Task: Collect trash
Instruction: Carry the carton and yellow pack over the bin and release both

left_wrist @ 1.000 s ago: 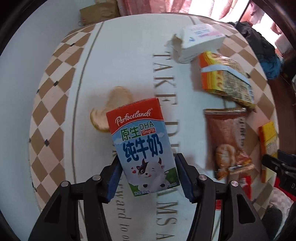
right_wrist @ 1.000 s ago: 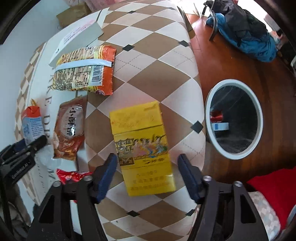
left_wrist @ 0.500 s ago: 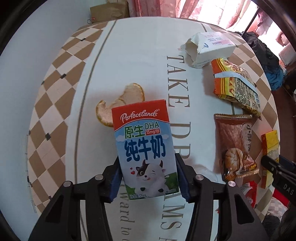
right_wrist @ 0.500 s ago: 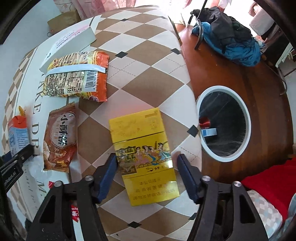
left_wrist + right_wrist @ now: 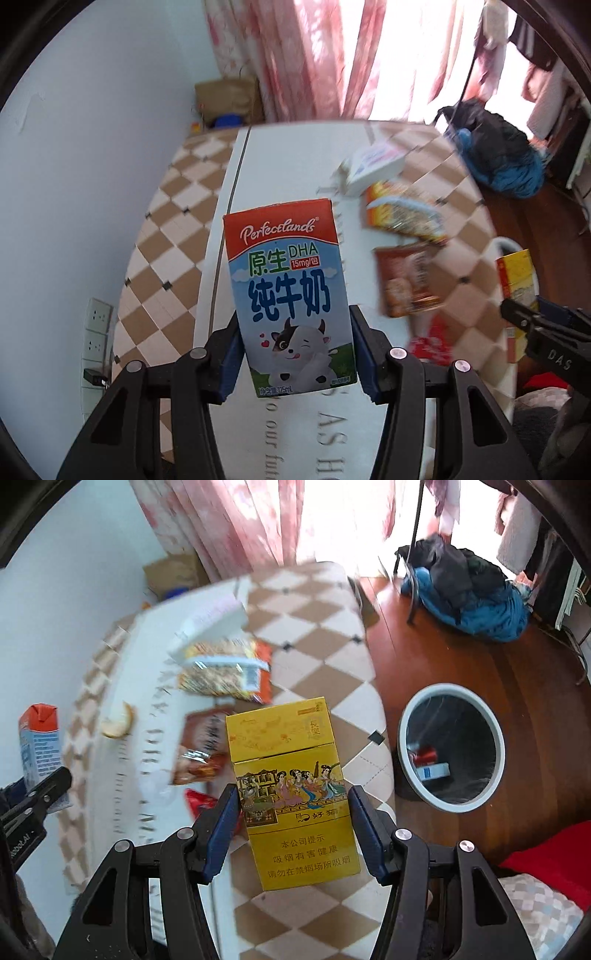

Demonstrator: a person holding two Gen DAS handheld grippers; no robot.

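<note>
My left gripper (image 5: 295, 350) is shut on a small milk carton (image 5: 288, 291) with a red top and a cartoon cow, held upright above the table (image 5: 280, 155). A yellow cigarette box (image 5: 291, 794) is clamped in my right gripper (image 5: 293, 825), lifted off the checked tablecloth (image 5: 317, 653). The same carton (image 5: 38, 738) shows at the left of the right wrist view, and the yellow box (image 5: 515, 273) at the right of the left wrist view. A white-rimmed trash bin (image 5: 452, 749) stands on the wooden floor to the right of the table, with some trash inside.
On the table lie a white tissue pack (image 5: 373, 162), an orange snack bag (image 5: 402, 218), a brown snack bag (image 5: 406, 280), a red wrapper (image 5: 201, 799) and a piece of peel (image 5: 118, 722). A chair piled with clothes (image 5: 469, 590) stands beyond the bin.
Both grippers have risen and tilted up, lifting the milk carton and the yellow box off the table. The curtains and far room have come into view.
</note>
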